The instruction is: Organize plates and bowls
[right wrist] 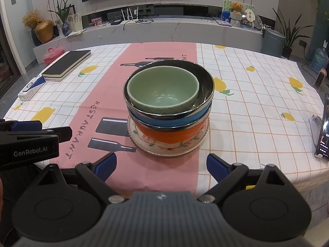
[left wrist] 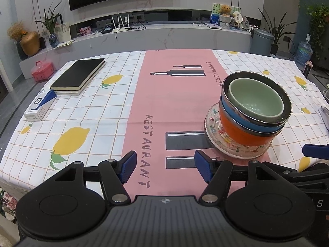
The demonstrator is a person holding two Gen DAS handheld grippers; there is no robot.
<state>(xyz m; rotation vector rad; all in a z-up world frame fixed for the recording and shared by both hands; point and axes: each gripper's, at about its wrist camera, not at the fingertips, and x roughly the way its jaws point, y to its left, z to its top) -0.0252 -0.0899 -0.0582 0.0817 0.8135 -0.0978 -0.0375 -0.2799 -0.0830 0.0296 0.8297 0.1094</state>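
A stack stands on the pink table runner: a clear patterned glass plate (right wrist: 164, 150) at the bottom, an orange bowl (right wrist: 164, 134) on it, a blue steel-rimmed bowl (right wrist: 170, 120) in that, and a green bowl (right wrist: 162, 92) nested on top, leaning to the left. The stack also shows in the left wrist view, with the plate (left wrist: 213, 131), orange bowl (left wrist: 236, 129), blue bowl (left wrist: 242, 119) and green bowl (left wrist: 255, 99). My left gripper (left wrist: 165, 167) is open and empty, left of the stack. My right gripper (right wrist: 161, 165) is open and empty, just in front of the stack.
A black notebook (left wrist: 78, 76) and a white and blue box (left wrist: 39, 106) lie at the table's far left. A phone on a stand (right wrist: 322, 133) is at the right edge. The lemon-print tablecloth (right wrist: 257, 103) covers the table.
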